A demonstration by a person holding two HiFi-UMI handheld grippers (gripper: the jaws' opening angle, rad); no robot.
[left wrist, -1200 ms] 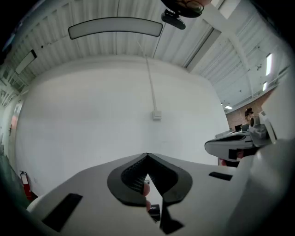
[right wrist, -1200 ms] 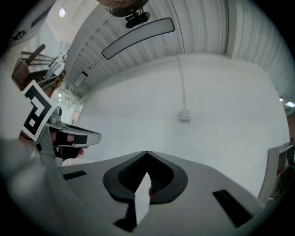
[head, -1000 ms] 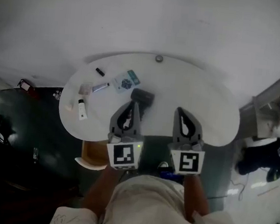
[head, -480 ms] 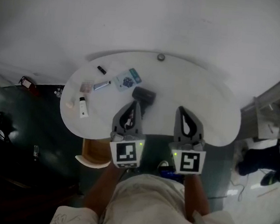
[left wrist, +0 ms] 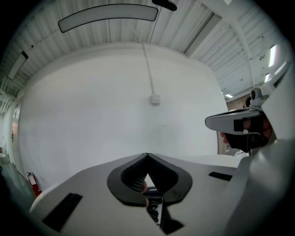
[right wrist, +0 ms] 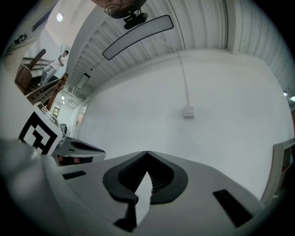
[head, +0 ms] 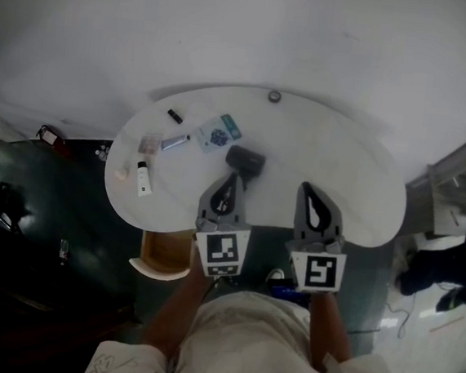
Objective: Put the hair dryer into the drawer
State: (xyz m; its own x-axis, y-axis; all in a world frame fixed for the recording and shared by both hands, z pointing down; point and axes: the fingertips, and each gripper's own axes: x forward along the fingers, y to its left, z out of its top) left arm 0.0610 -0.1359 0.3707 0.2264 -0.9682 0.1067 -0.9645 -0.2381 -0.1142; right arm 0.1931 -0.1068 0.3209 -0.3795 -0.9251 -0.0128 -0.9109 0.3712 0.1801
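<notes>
Step in hand: approach to the dark grey hair dryer, which lies on the white kidney-shaped table, near its middle and untouched; the grasp has not begun. The left gripper points at the hair dryer, its tips just short of the near end; its jaws are fully together and grip nothing; in the left gripper view the hair dryer and a coiled cord show only through the gap below the meeting tips. The right gripper hangs over the table's near edge, well to the side of the hair dryer; its jaws likewise meet at the tips and are empty. The open wooden drawer projects from under the table's near edge, to the left of the left gripper. Next move, as judged: part the left jaws, set them round a narrow part of the hair dryer, close, lift clear, then carry it back and left over the drawer; mind the trailing cord.
</notes>
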